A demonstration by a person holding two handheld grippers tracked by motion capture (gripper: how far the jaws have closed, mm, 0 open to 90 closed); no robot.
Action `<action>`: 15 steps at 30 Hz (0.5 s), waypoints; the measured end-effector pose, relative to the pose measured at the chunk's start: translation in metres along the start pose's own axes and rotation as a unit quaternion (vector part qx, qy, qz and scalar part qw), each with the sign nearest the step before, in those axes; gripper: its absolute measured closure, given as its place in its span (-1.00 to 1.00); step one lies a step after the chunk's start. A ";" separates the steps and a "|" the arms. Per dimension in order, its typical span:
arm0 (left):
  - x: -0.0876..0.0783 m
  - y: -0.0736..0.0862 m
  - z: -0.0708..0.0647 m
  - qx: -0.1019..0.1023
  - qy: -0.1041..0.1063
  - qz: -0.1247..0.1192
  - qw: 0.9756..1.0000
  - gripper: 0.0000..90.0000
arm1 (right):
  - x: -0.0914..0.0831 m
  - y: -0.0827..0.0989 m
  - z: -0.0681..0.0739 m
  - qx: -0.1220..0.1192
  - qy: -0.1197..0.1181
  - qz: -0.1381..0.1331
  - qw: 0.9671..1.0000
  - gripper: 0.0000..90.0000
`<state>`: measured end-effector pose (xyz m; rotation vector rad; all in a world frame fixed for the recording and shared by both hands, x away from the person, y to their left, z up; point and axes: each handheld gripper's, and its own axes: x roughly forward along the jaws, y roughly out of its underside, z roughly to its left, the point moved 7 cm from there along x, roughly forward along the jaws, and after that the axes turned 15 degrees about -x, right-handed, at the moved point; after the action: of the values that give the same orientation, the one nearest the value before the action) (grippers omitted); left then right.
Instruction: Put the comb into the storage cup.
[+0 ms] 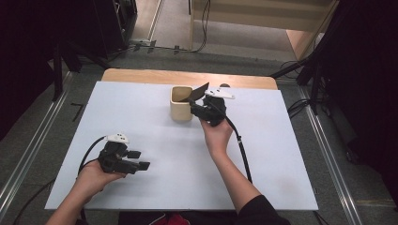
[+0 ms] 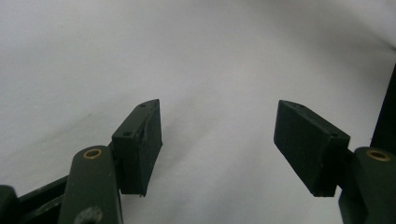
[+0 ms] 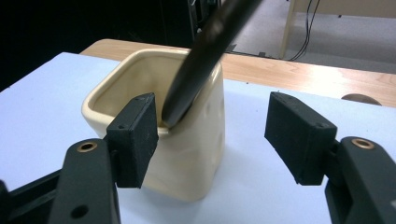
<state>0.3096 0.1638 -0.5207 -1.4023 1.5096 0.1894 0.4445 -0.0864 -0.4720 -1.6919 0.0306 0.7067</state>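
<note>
A cream square cup stands on the white table top, toward the back middle. A flat black utensil leans out of it to the right, its lower end resting inside the rim. My right gripper is right beside the cup's right side with its jaws open. In the right gripper view the cup stands partly between the open jaws of the right gripper, and neither pad presses on it. My left gripper rests low at the front left, open, with only bare table between the jaws of the left gripper.
A strip of wooden table shows behind the white top. Cables trail from both grippers toward the front edge. Dark stands and cables ring the table on the floor.
</note>
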 end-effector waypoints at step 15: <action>-0.001 -0.001 0.000 -0.001 -0.001 -0.003 1.000 -0.25 | -0.023 0.017 0.004 -0.012 -0.011 0.000 1.000 -0.27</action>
<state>0.3098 0.1646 -0.5195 -1.4069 1.5042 0.1884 0.4173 -0.0956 -0.4768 -1.7068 0.0067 0.7290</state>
